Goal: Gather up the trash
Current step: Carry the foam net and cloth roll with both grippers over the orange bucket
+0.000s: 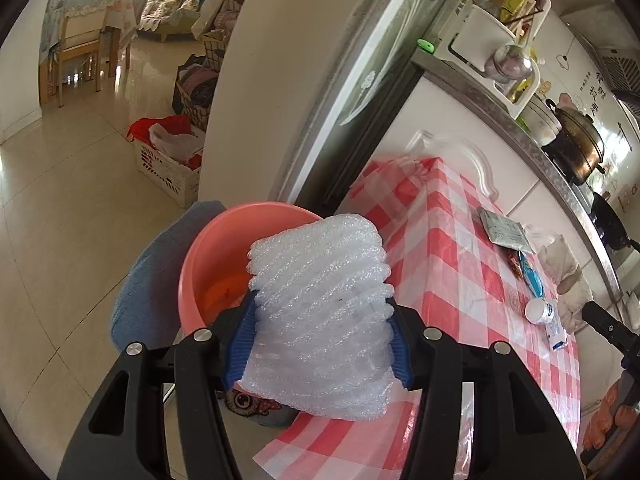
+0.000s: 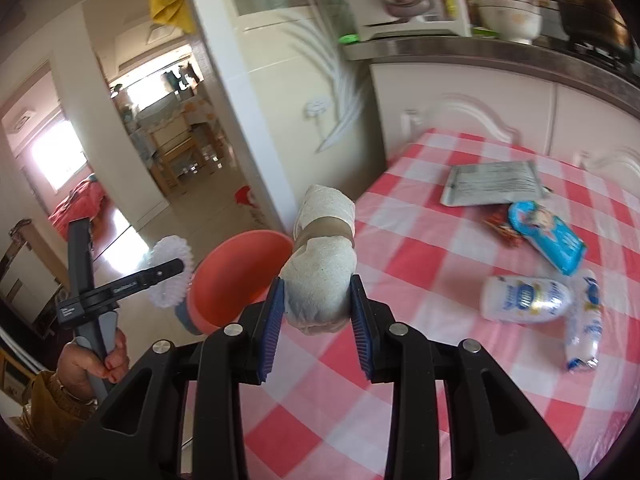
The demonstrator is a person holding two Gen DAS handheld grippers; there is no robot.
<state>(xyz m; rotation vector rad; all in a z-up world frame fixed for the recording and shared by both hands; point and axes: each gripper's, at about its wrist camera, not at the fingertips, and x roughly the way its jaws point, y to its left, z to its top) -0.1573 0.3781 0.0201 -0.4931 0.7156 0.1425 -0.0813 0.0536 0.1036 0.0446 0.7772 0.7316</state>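
- Foam wrap point(image 1: 320, 320), white and bumpy, is squeezed between the blue pads of the left gripper point(image 1: 320, 336), so this gripper is closed on it.
- The pink bucket point(image 1: 208, 264) is seen just past the foam wrap and a little to its left, down beside the table point(image 1: 460, 280) with the red and white checked cloth. The left hand looks nearer to the bucket, so a short move forward and left is likely needed.
- In the right wrist view, a rolled paper wad point(image 2: 320, 280) with a brown band around it is pinched by the right gripper point(image 2: 318, 312), which is closed tight on it. The wad's long side points up and away from the pads.
- From there the bucket point(image 2: 236, 276) is seen to the left of the wad, close by but lower than the table top.
- More trash is left on the table to the right: a grey packet point(image 2: 492, 188), a blue wrapper point(image 2: 548, 240) and two white bottles point(image 2: 524, 300).
- Print is seen on the packet and labels on the bottles, but nothing can be read because of blur.
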